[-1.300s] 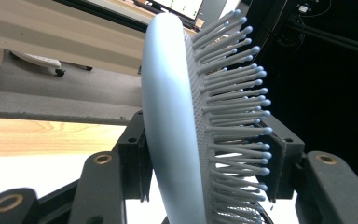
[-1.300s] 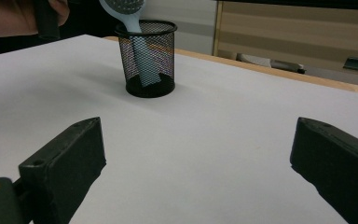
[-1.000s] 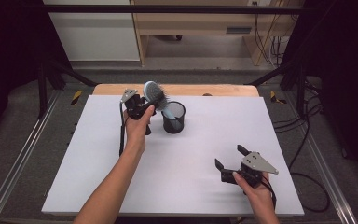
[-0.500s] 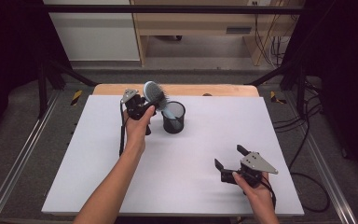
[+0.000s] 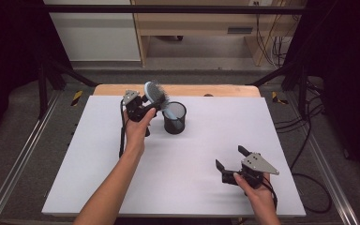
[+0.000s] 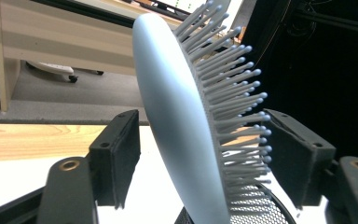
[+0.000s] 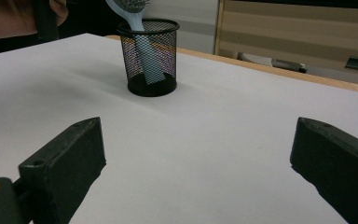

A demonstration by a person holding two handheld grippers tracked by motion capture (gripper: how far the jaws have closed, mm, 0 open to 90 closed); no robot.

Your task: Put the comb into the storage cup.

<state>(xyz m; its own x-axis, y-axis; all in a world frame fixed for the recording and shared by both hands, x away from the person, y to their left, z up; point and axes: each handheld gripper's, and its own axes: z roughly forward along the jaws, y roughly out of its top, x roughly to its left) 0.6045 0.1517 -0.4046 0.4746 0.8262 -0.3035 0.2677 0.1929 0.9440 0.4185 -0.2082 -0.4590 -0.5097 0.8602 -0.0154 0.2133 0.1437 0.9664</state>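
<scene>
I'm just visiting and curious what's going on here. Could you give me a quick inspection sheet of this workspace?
Surface: white table, wooden edge at the far side.
Job's things: pale blue hairbrush standing handle-down in a black mesh cup.
Clutter: nothing seen.
Grippers: left hand-held gripper has just been opening; its pads stand clear either side of the brush head. Right hand-held gripper open, with nothing between its jaws, low over the near right of the table.
Cables: black cable trailing from the left gripper; more on the floor at right.
Surroundings: wooden furniture behind, metal rails alongside.
</scene>
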